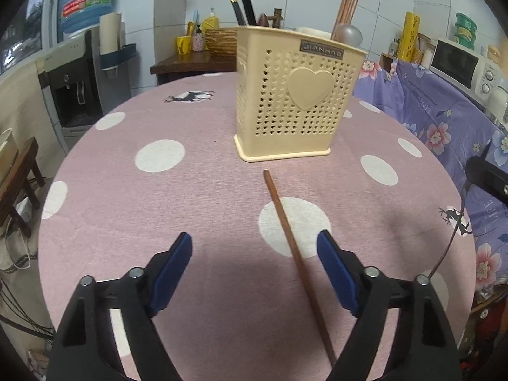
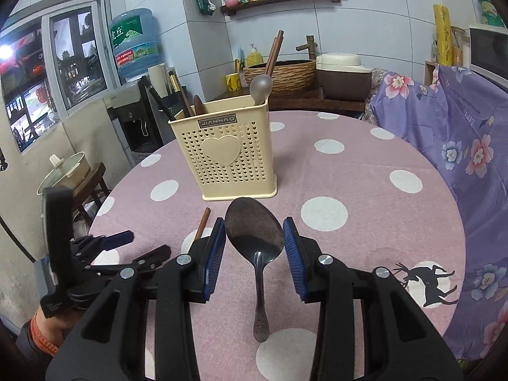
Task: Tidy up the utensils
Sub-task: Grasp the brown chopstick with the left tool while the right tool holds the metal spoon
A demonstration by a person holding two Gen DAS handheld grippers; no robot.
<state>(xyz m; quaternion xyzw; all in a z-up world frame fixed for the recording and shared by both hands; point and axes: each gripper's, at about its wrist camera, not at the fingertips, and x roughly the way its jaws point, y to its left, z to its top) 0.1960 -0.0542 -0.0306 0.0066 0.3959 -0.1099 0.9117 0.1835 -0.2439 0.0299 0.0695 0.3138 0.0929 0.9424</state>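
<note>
Metal spoon (image 2: 255, 235) clamped, right hand-held gripper (image 2: 254, 241)

A matt woven cloth (image 2: 365, 190) is covering the surface; the perforated holder (image 2: 235, 158) is looking like smooth plastic, the spoon (image 2: 255, 231) tarnished metal, the chopstick (image 1: 292, 247) wood.

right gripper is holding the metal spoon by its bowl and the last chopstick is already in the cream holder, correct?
Not quite. The chopstick lies on the table, in front of the holder, as the left wrist view shows. The right gripper does hold the metal spoon by its bowl.
</note>
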